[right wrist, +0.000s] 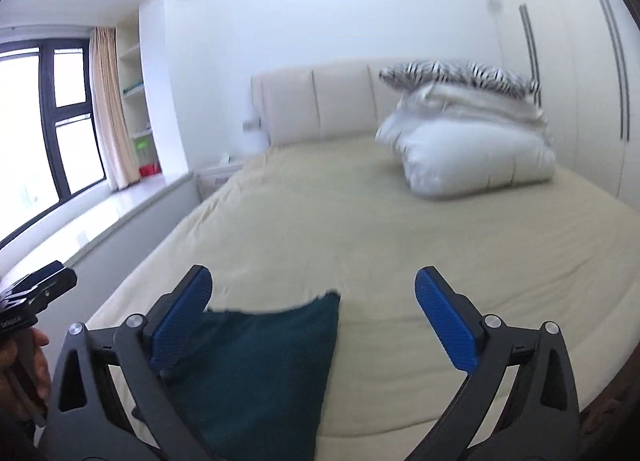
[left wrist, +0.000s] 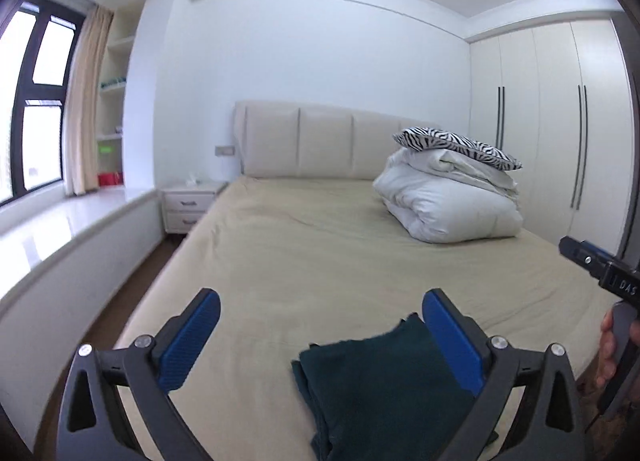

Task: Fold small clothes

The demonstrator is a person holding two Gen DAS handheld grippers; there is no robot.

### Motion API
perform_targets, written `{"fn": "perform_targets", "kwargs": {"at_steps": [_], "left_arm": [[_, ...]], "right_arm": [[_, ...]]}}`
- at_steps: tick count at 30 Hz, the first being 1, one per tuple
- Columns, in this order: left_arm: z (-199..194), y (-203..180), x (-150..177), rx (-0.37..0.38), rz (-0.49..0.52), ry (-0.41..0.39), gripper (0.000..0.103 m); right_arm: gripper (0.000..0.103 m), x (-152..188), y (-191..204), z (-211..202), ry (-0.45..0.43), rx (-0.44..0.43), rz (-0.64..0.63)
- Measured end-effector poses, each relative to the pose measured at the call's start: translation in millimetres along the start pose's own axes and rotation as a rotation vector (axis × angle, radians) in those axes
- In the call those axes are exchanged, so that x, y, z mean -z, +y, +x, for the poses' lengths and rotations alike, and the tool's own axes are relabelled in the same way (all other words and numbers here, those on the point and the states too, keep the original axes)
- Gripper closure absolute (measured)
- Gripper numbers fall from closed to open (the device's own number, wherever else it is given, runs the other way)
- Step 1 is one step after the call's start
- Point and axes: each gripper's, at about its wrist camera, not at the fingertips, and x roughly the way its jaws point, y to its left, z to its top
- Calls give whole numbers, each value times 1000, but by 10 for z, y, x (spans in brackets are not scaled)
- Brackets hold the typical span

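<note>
A dark green folded garment (left wrist: 380,385) lies flat on the beige bed sheet (left wrist: 312,253) near the foot of the bed. My left gripper (left wrist: 320,317) is open and empty above the bed, with the garment under its right finger. The right wrist view shows the same garment (right wrist: 256,361) under the left finger of my right gripper (right wrist: 312,297), which is open and empty. Each gripper's body shows at the edge of the other's view, with a hand on it.
A folded white duvet (left wrist: 448,197) with a zebra-print pillow (left wrist: 456,143) on top sits at the bed's far right, by the headboard (left wrist: 312,137). A nightstand (left wrist: 188,201) and window ledge (left wrist: 60,229) lie left. Wardrobe doors (left wrist: 560,121) stand right.
</note>
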Motion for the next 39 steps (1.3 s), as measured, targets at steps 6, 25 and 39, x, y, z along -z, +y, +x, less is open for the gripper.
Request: {"fn": "perform_targets", "kwargs": {"at_steps": [6,25,39], "left_arm": [[-250,-145,-161,-187,48,-72,0],[918,-51,1262,-169,-85,589,0],[988,-61,1396,-185,-71,636,0]], "right_arm": [[0,-286,159,-274,-66,12,-15],[0,1016,395,827,515,159,-29],[0,1396,399,1191,629,189,-40]]}}
